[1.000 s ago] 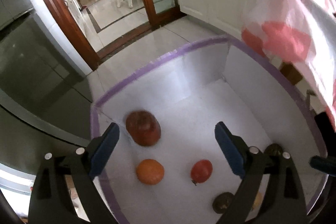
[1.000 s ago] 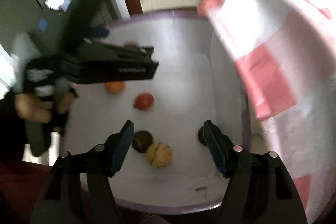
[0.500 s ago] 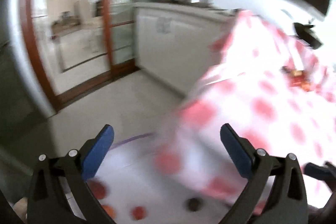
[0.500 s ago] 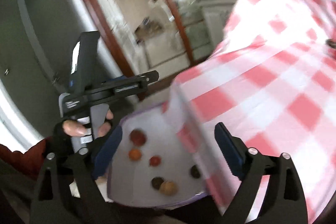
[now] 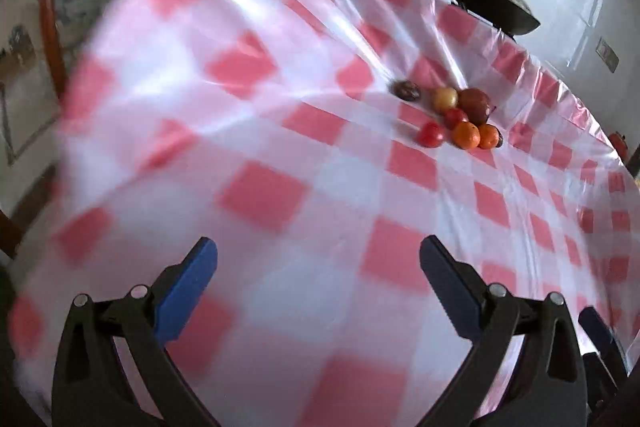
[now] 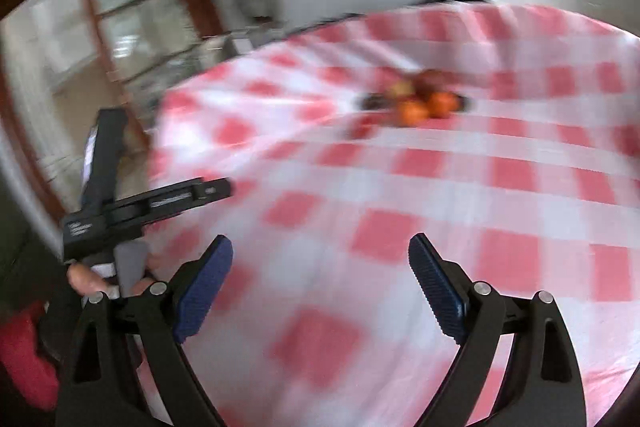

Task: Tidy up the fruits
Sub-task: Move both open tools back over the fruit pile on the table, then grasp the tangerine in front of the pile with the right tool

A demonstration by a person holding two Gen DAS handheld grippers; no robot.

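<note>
Though blur hides label text — both hand-held grippers [image 5: 318, 281] [image 6: 320, 277] wide, empty; fruits [image 5: 456, 115] clustered on tablecloth [image 5: 280, 167].

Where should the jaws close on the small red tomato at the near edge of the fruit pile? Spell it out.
Grip the small red tomato across its round middle, coming from the open near-left side; the orange fruit crowds its right.
</note>
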